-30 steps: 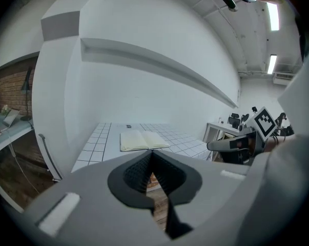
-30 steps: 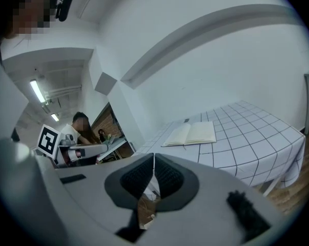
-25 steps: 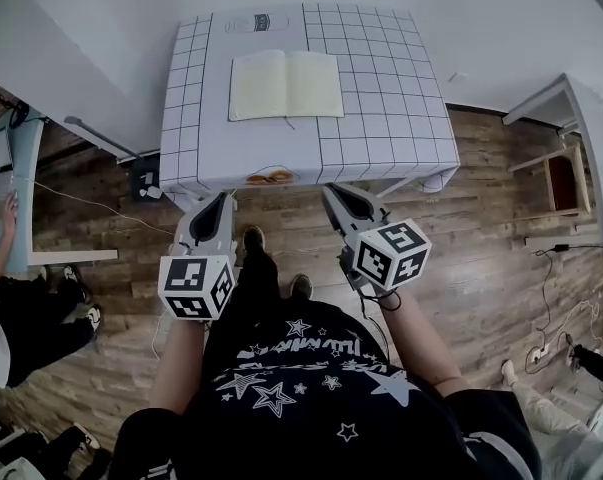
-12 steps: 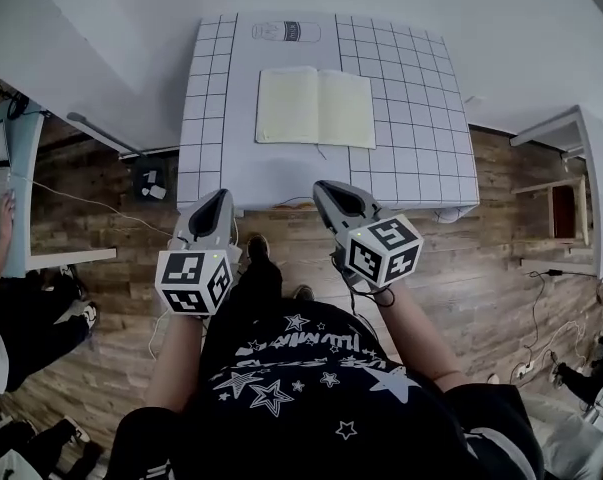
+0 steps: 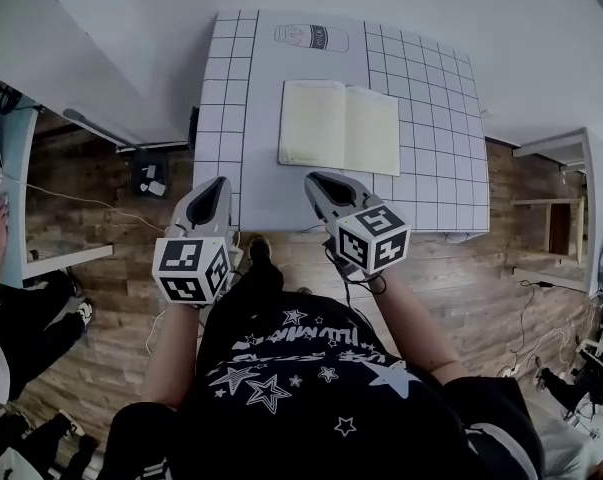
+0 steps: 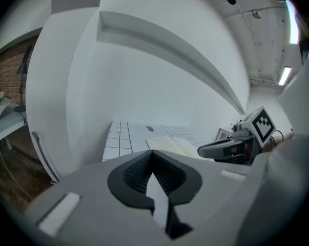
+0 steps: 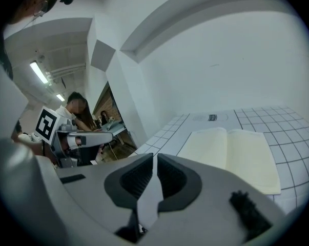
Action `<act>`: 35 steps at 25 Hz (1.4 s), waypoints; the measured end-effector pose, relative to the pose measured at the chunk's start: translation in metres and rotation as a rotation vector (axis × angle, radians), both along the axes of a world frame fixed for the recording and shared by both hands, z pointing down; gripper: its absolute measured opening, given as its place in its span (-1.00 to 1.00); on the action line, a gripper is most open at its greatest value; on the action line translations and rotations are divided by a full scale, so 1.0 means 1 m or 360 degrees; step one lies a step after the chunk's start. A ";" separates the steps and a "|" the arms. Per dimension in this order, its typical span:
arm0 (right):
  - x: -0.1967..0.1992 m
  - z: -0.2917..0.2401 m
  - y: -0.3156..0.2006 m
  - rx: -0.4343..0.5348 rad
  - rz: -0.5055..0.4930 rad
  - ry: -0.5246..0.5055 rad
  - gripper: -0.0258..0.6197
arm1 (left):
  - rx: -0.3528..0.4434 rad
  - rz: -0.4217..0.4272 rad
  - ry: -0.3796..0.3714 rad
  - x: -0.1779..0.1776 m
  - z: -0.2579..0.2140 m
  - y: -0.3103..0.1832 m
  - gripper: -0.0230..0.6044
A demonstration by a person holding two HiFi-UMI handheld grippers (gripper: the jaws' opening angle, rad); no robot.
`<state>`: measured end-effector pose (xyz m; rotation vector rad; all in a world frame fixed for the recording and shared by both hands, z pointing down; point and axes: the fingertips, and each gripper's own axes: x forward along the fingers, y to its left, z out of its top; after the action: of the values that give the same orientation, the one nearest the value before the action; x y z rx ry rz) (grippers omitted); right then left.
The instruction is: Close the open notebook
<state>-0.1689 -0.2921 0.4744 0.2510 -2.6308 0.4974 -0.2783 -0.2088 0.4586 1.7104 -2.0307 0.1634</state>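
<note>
Both grippers are up at the near edge of the table (image 5: 217, 118), and neither has anything in its grasp. Left gripper (image 5: 218, 185) first: its own view shows the ribbed pads (image 6: 167, 174) meeting at the tips, jaws closed, nothing between them, and it hangs over the table's near left corner. Right gripper (image 5: 314, 180) is the same: pads (image 7: 169, 177) drawn together with only a sliver of light between them, jaws closed and empty, nose just short of the notebook (image 5: 339, 126) and not touching it. That notebook lies flat and wide open in the middle of the white, grid-lined tabletop, its cream pages bare and its spine running from near to far. From the right gripper view it sits just ahead and a little to the right, both pages spread level. Beyond it, at the far edge, a small printed can picture (image 5: 311, 36) marks the table. Wooden floor (image 5: 111, 188) shows to the left.
</note>
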 end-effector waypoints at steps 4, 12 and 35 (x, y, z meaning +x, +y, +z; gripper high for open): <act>-0.022 0.023 -0.003 0.0003 -0.0052 0.0146 -0.86 | -0.0002 0.0006 0.0016 -0.022 0.004 -0.009 -0.90; -0.058 0.055 -0.013 0.0002 -0.0077 0.0295 -0.60 | -0.0040 0.0009 0.0056 -0.060 0.021 -0.016 -0.90; -0.069 0.117 -0.024 0.0290 -0.0138 0.0813 -0.75 | -0.0053 -0.0052 0.0071 -0.101 0.032 -0.004 -0.90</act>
<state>-0.2379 -0.3160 0.5913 0.2774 -2.1733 0.1359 -0.3798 -0.2128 0.4902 1.6453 -2.0113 0.1461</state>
